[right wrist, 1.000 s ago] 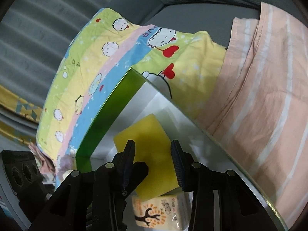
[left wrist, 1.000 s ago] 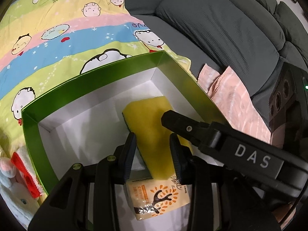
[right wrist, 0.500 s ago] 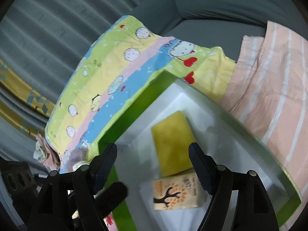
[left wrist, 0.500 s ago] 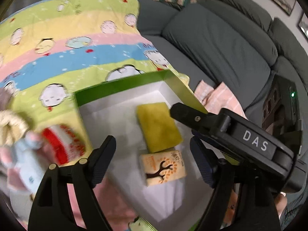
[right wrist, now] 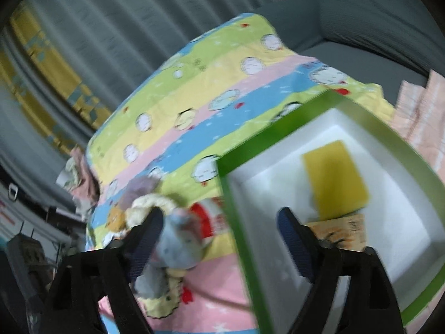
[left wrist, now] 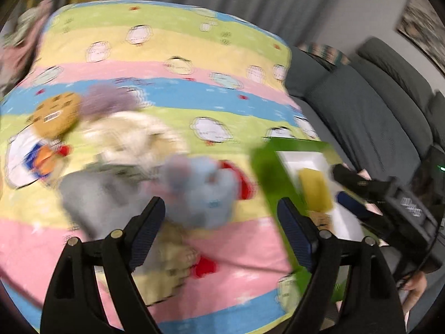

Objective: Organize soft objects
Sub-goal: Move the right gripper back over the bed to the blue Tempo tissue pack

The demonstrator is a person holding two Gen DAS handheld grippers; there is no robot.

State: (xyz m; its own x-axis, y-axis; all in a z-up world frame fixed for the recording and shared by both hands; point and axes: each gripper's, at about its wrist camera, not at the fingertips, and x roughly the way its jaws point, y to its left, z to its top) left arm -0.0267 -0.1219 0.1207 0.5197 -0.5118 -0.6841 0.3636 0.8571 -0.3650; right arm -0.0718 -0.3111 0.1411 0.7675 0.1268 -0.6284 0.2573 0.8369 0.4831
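Note:
A green box with a white inside point(left wrist: 265, 175) point(right wrist: 278, 128) sits on the cartoon blanket. In it lie a yellow sponge point(left wrist: 315, 192) point(right wrist: 333, 178) and an orange tissue pack point(right wrist: 340, 231). Left of the box is a blurred heap of plush toys: a blue one point(left wrist: 200, 194) point(right wrist: 180, 242), a cream one point(left wrist: 133, 139), a cookie-shaped one point(left wrist: 55, 111). My left gripper point(left wrist: 222, 222) hovers over the blue toy, its jaws opening and empty. My right gripper point(right wrist: 221, 228) point(left wrist: 347, 190) hangs over the box's left wall, jaws opening, nothing between them.
The striped blanket point(left wrist: 194, 78) point(right wrist: 194, 105) covers the surface. A grey sofa point(left wrist: 361, 117) lies to the right, a pink striped cloth point(right wrist: 417, 111) behind the box, and a grey curtain point(right wrist: 83, 41) at the back. A hand point(left wrist: 414, 286) shows at lower right.
Both grippers have gone from nearly shut around the tissue pack to wide open and have drawn back. The pack now lies in the box. The left view has swung left onto the toys.

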